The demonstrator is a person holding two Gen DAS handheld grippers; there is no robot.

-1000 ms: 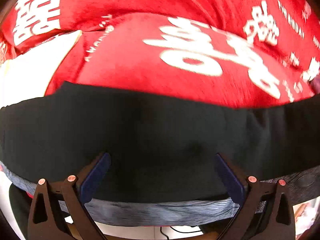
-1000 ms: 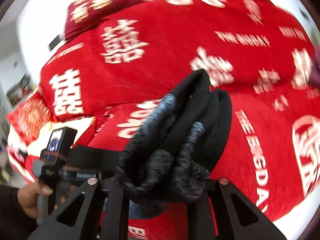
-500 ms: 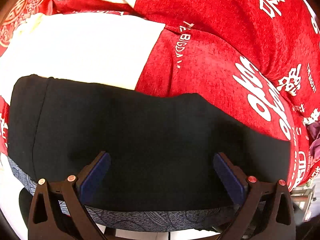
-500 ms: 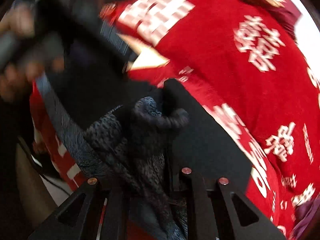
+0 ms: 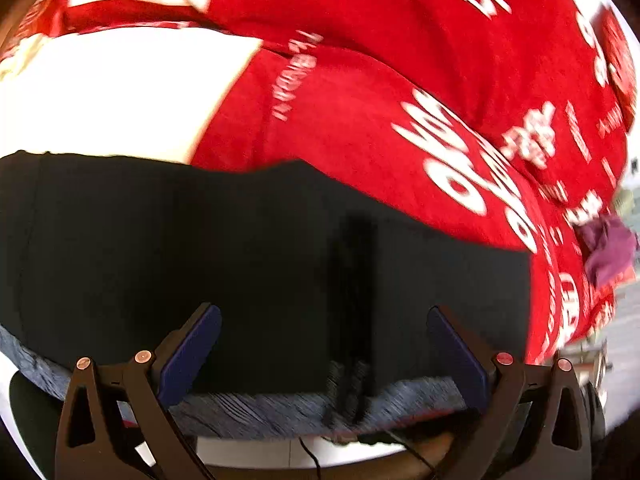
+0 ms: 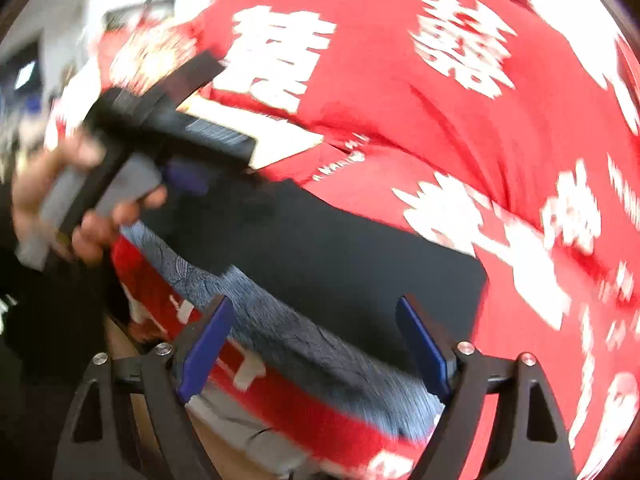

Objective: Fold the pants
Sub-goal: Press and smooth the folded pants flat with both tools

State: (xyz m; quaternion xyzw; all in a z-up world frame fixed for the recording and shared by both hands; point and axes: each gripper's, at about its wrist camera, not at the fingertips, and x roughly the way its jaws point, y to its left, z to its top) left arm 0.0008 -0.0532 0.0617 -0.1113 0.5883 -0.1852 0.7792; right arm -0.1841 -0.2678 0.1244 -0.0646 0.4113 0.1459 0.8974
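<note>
The black pants [image 5: 240, 264] lie spread flat on the red bedspread [image 5: 360, 112], with their grey patterned waistband [image 5: 280, 412] along the near bed edge. My left gripper [image 5: 324, 344] is open above the pants, touching nothing. In the right wrist view the pants [image 6: 340, 252] and waistband [image 6: 280, 328] run diagonally. My right gripper [image 6: 316, 340] is open and empty over the waistband. The left gripper [image 6: 132, 128], in a hand, shows at the upper left of that view.
The red bedspread [image 6: 440, 120] with white characters covers the bed. A white patch [image 5: 112, 96] lies beyond the pants at left. A purple cloth [image 5: 604, 248] sits at the far right. Cables [image 5: 312, 456] and floor lie below the near bed edge.
My right gripper has opened and let go of the bunched pants; they now lie flat on the bed. The left gripper stayed open and shifted over the pants.
</note>
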